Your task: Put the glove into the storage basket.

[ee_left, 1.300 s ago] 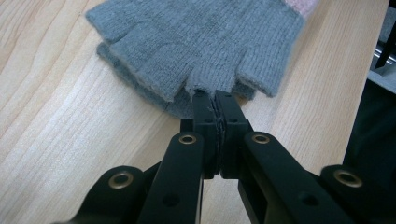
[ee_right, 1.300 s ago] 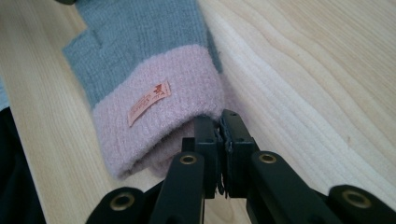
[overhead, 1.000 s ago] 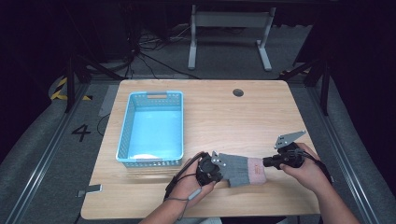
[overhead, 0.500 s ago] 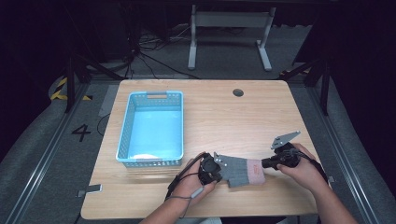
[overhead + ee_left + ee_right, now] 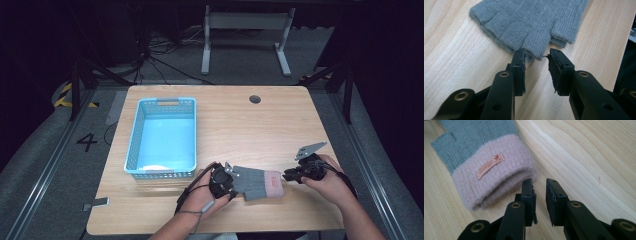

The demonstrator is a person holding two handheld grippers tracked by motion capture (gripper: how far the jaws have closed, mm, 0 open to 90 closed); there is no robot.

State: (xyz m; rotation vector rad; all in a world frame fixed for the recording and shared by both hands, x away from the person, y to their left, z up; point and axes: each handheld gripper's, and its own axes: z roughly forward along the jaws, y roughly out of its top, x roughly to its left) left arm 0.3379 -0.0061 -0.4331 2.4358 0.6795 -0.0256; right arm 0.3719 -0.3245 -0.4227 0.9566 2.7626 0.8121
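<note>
Two grippers are set at the opposite ends of a grey fingerless glove (image 5: 256, 183), which lies flat on the near part of the desk (image 5: 280, 125), its long axis running left to right across it. Farther left, near the left edge of the desk, a blue basket (image 5: 134, 150) stands well apart from the glove's fingertip end.

At that left end the left gripper (image 5: 231, 176) is held just beside the knitted finger stubs. In the left gripper view the jaws have just been opening and now stand apart, with one stub of the glove (image 5: 534, 27) reaching toward the gap between them but not pressed by either pad.

At the right end, the pink cuff with its small label is faced by the right gripper (image 5: 289, 175). In the right gripper view these jaws too have just been opening; they stand apart just off the cuff's corner (image 5: 496, 180), with bare wood seen between them.

Each end is thus nearer one hand, and the glove is judged to be released and lying free.
</note>
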